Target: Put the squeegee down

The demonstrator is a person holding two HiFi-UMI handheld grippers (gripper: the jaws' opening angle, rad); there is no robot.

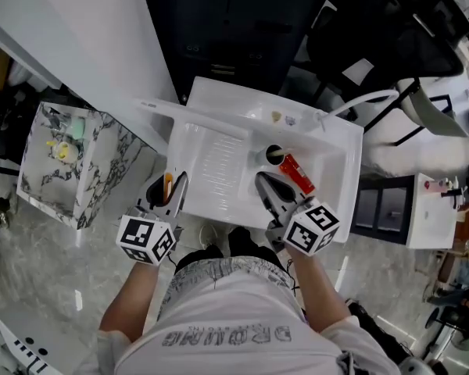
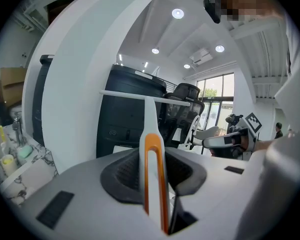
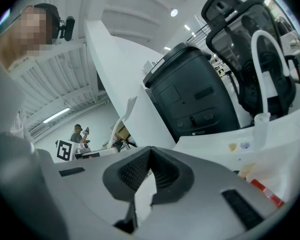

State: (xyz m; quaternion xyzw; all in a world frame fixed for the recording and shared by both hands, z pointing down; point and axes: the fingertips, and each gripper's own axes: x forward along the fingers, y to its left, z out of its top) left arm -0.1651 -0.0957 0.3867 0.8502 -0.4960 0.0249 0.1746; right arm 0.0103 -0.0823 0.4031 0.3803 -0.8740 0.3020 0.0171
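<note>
The squeegee point(image 1: 207, 120) has a white stem with an orange-edged handle and a long white blade across its far end. My left gripper point(image 1: 172, 181) is shut on the handle and holds the squeegee point(image 2: 150, 118) over the left, ribbed drainboard side of the white sink point(image 1: 219, 162). In the left gripper view the handle runs between the pads of the left gripper point(image 2: 155, 151), blade outward. My right gripper point(image 1: 266, 183) hovers over the sink's near edge by the basin. In its own view the right gripper point(image 3: 150, 156) has its pads together with nothing between them.
A red bottle point(image 1: 297, 173) lies in the basin beside the drain point(image 1: 274, 155). A white curved faucet point(image 1: 363, 99) stands at the sink's right back. A marble-patterned box point(image 1: 78, 166) with small items sits to the left. A black cabinet point(image 1: 234, 22) and an office chair point(image 1: 375, 37) stand behind.
</note>
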